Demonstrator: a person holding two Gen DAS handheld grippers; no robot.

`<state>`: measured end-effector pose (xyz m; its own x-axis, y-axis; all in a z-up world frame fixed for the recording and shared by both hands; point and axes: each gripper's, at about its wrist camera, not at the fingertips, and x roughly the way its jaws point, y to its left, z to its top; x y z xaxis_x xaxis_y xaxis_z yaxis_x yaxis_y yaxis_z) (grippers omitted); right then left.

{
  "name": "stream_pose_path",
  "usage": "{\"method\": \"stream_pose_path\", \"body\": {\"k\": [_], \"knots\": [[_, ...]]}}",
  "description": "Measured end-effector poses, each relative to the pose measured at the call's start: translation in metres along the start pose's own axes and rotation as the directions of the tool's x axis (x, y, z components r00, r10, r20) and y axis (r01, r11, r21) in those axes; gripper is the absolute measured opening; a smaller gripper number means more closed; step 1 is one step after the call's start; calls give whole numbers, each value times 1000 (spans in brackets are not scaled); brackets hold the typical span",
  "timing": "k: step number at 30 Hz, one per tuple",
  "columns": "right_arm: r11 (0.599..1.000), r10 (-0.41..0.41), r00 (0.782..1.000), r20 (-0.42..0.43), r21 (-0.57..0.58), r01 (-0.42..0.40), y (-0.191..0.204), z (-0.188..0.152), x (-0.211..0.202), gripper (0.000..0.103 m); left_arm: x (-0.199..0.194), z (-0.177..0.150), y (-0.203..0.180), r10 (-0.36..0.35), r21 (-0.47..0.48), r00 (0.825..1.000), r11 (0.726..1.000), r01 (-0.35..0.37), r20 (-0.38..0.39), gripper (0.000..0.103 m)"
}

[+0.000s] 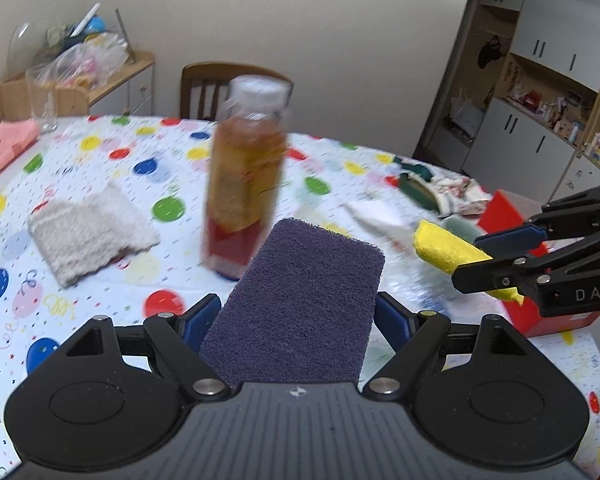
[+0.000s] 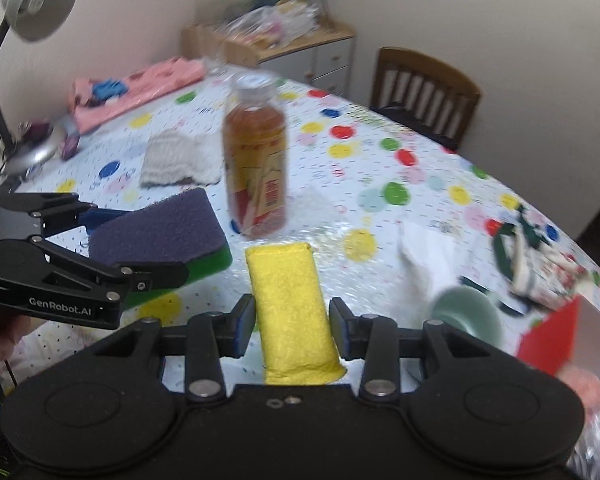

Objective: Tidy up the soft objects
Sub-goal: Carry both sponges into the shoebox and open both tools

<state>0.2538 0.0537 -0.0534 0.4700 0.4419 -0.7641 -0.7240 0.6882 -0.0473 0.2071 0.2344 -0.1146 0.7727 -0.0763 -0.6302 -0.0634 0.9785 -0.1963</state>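
Tea bottle (image 2: 256, 160) upright on balloon-print tablecloth (image 2: 420, 184); desk lamp (image 2: 24, 40), wooden chair (image 2: 424, 88) beyond

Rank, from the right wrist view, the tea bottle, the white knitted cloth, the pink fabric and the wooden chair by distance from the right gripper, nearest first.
Measured from the right gripper, which holds a yellow sponge:
1. Tea bottle, straight ahead on the table.
2. White knitted cloth, ahead and left, behind the bottle.
3. Pink fabric, far left of the table.
4. Wooden chair, beyond the table's far edge, right.

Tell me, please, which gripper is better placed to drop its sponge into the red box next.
Probably the right gripper: its yellow sponge hangs near the red box; the left gripper is farther.
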Motion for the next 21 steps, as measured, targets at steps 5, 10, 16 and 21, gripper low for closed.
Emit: {"method": "stream_pose_path", "body": {"k": [5, 10, 16, 21], "knots": [[995, -38, 997, 71, 94, 31, -29, -20, -40, 39, -12, 12, -39, -18, 31, 999, 999, 17, 29, 83], [982, -72, 987, 140, 185, 46, -64, -47, -79, 39, -19, 23, -83, -47, 63, 997, 997, 43, 55, 83], [960, -127, 976, 176, 269, 77, -111, -85, -113, 39, -20, 35, -146, -82, 125, 994, 989, 73, 72, 83], [938, -176, 966, 189, 330, 106, -150, -114, -135, 39, -14, 38, -202, -118, 181, 991, 978, 104, 65, 83]]}}
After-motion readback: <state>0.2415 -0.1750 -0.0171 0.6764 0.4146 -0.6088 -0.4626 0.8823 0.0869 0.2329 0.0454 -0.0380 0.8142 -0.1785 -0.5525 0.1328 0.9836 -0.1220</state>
